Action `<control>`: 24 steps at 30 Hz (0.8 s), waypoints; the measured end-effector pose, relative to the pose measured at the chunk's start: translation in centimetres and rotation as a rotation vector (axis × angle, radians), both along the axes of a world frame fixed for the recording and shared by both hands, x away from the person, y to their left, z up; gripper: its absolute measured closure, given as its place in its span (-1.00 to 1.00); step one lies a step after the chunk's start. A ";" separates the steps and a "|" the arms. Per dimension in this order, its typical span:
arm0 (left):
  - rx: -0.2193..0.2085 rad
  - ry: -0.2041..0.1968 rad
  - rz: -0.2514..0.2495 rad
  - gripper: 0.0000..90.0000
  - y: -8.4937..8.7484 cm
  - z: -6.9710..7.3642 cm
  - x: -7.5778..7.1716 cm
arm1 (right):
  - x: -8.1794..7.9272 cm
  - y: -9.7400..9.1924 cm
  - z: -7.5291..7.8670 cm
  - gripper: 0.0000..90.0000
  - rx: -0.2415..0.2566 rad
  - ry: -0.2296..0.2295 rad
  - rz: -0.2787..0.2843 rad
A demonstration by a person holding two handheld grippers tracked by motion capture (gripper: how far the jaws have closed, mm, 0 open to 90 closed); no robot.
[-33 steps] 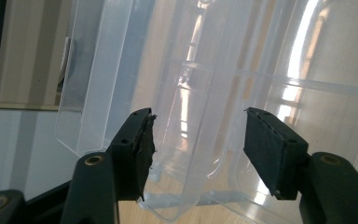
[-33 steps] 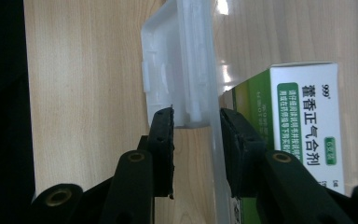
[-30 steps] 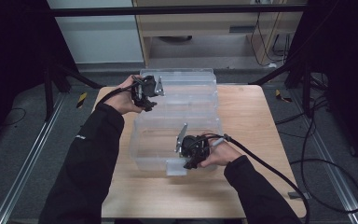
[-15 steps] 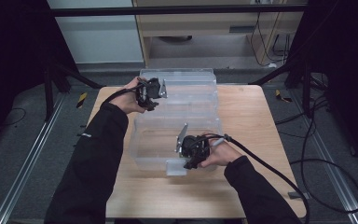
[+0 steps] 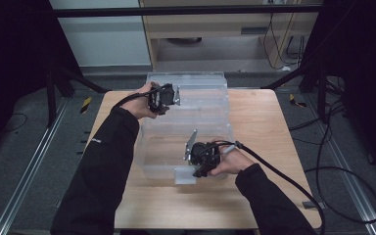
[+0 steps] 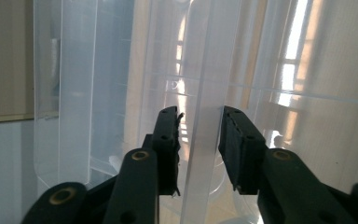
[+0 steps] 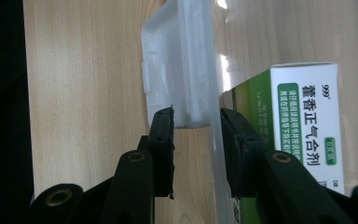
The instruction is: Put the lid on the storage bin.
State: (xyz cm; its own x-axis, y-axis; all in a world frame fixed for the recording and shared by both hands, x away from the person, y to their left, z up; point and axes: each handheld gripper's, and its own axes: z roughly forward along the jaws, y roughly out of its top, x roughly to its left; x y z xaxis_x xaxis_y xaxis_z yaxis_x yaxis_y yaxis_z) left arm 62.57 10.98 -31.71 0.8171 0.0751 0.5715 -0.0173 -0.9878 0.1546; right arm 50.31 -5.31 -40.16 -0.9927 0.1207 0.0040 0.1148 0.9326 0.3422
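A pale wooden tabletop stands on dark grey floor. Black cables loop at its right. A yellow-black object, perhaps a tool, lies left; another lies right. A wooden cabinet stands behind.

A clear plastic bin stands upright on the tabletop, open-topped, its latch flap at the near rim; a green-and-white box lies inside.

Light wooden rectangular table carries a clear plastic storage bin at centre-left; clear plastic lid behind bin, at far edge.
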 end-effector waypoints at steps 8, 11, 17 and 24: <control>0.039 -0.006 -0.004 0.64 -0.6 0.0 -0.3 | 0.0 0.0 0.0 0.49 -0.001 -0.008 0.008; 0.050 -0.006 -0.008 0.67 -0.7 0.1 -0.4 | 0.0 0.0 0.0 0.49 0.001 -0.010 0.010; 0.053 -0.006 -0.021 0.69 -0.8 0.2 -0.6 | 0.0 0.0 0.0 0.49 -0.001 -0.011 0.006; 0.054 -0.004 -0.032 0.72 -0.8 0.4 -1.0 | -0.2 0.0 0.0 0.50 -0.001 -0.018 0.009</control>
